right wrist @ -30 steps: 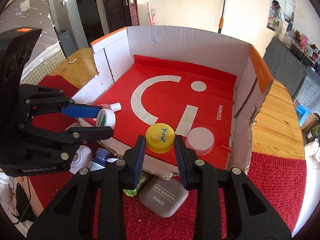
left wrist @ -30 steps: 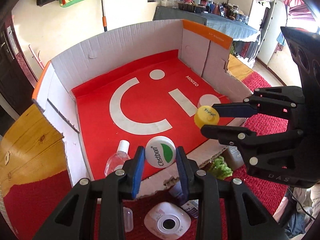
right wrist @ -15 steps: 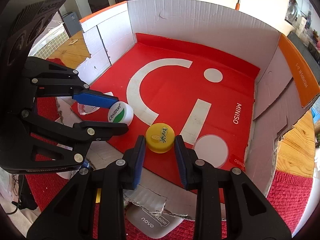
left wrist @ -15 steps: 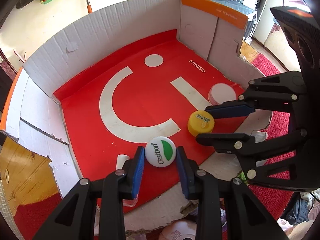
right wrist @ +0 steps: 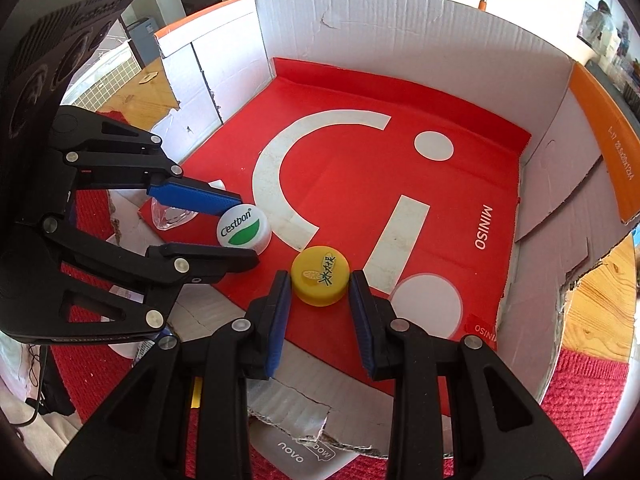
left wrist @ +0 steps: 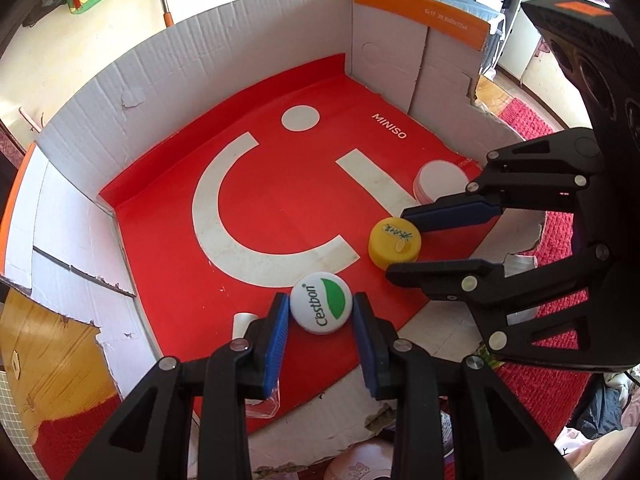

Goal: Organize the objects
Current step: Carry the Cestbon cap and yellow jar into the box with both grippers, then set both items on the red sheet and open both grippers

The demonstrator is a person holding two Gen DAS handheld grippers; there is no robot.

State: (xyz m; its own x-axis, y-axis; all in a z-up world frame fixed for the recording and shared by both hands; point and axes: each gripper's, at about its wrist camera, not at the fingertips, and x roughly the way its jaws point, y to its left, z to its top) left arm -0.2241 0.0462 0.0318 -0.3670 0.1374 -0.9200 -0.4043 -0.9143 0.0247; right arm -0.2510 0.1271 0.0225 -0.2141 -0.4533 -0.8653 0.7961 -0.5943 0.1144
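A white C'estbon cap [left wrist: 321,308] with a green mark rests on the red floor of the cardboard box [left wrist: 240,80]. My left gripper [left wrist: 321,314] stands around it, jaws slightly apart from its sides. A yellow cap [right wrist: 320,275] with black lettering rests on the floor to the right. My right gripper [right wrist: 319,292] stands around it with small gaps on both sides. Each gripper shows in the other's view: the right gripper [left wrist: 400,240], the left gripper [right wrist: 244,232].
A clear small bottle [left wrist: 244,324] with a white top lies in the box behind my left fingers. A round white lid [left wrist: 440,180] lies at the box's right front. A grey novo case [right wrist: 304,452] lies outside the torn front edge on red cloth.
Both grippers moved forward and down into the box with their caps. The jaws have opened slightly and the caps now sit on the red floor.
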